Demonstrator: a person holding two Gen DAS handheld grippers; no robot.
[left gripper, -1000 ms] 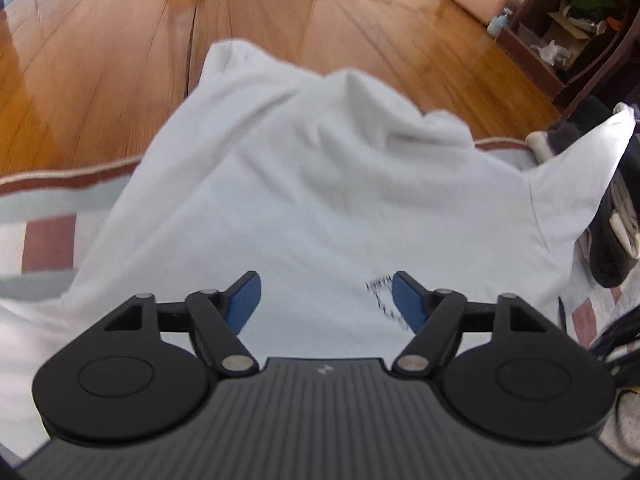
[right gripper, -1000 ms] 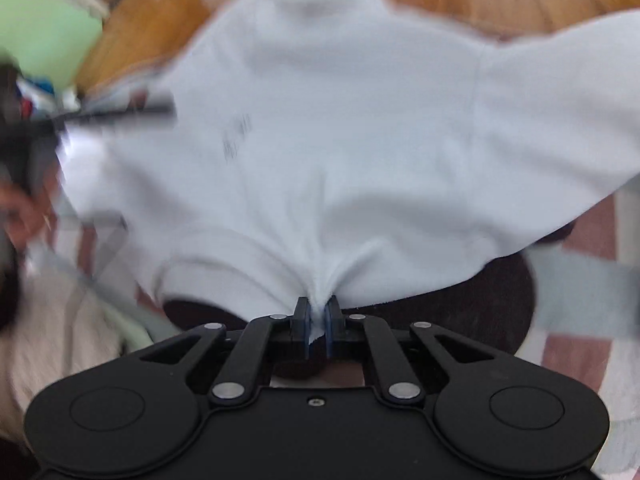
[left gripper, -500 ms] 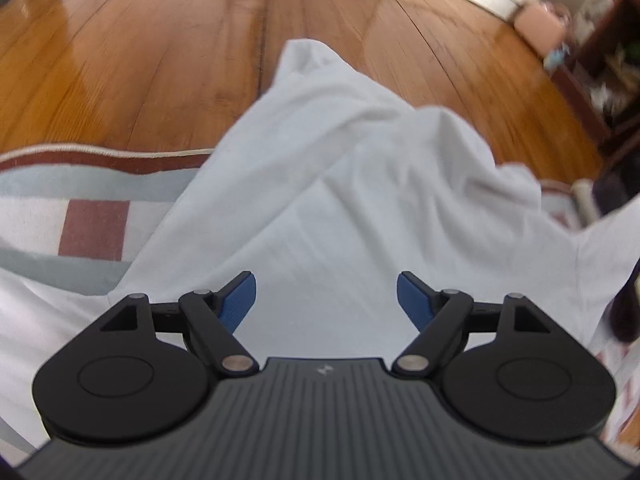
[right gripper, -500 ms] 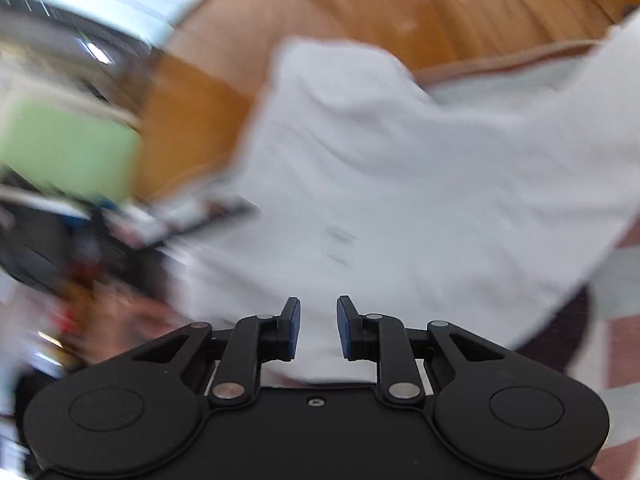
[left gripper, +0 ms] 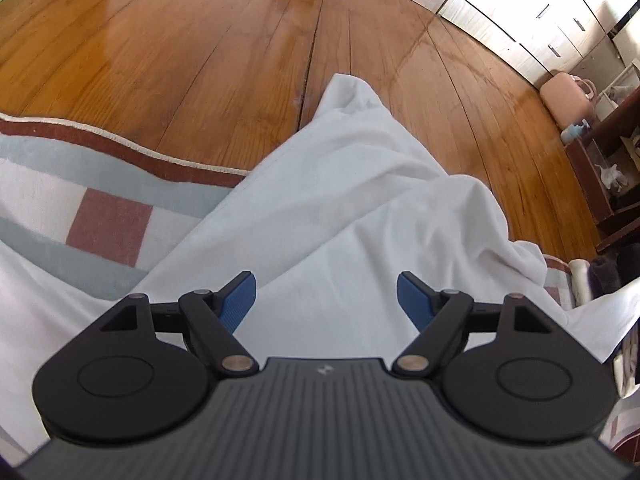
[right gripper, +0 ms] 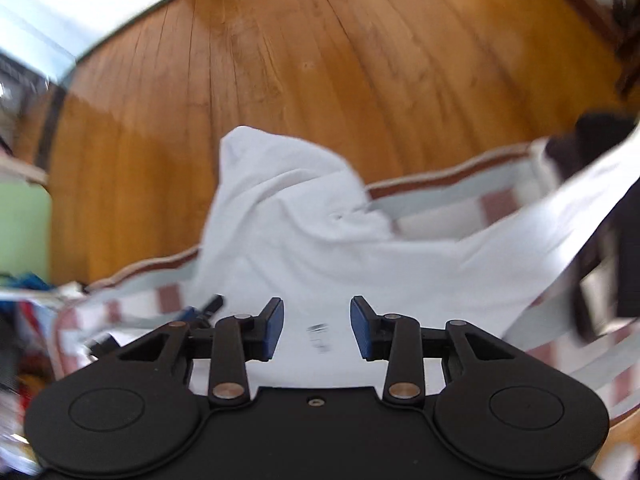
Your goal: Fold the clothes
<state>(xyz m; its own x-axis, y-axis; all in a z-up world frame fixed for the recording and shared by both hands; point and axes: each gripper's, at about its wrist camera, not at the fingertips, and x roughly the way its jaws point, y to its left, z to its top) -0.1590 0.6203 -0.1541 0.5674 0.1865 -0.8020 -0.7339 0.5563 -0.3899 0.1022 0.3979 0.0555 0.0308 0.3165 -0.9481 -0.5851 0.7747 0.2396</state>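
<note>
White garment (left gripper: pixel 360 216) lying rumpled on striped rug (left gripper: pixel 108 224), far tip spilling onto wood floor (left gripper: pixel 200 40) at upper centre of left-wrist frame; long axis running from lower frame toward top. Left gripper (left gripper: pixel 326 298) hovering over it, jaws spread wide, gripping nothing, likely nearer. Right gripper (right gripper: pixel 317 326) jaws opening, nothing between them, cloth (right gripper: pixel 304 224) lying beyond and below.

Both grippers point steeply down, nothing held.

The left gripper (left gripper: pixel 326 294) has its blue-padded fingers (left gripper: pixel 239 300) spread wide, with nothing between them and neither pad pressing on anything. The right gripper (right gripper: pixel 317 326) is narrower, its jaws opening at this moment; its fingers (right gripper: pixel 274 328) stand apart with an empty gap, gripping nothing. The right view is blurred.
</note>
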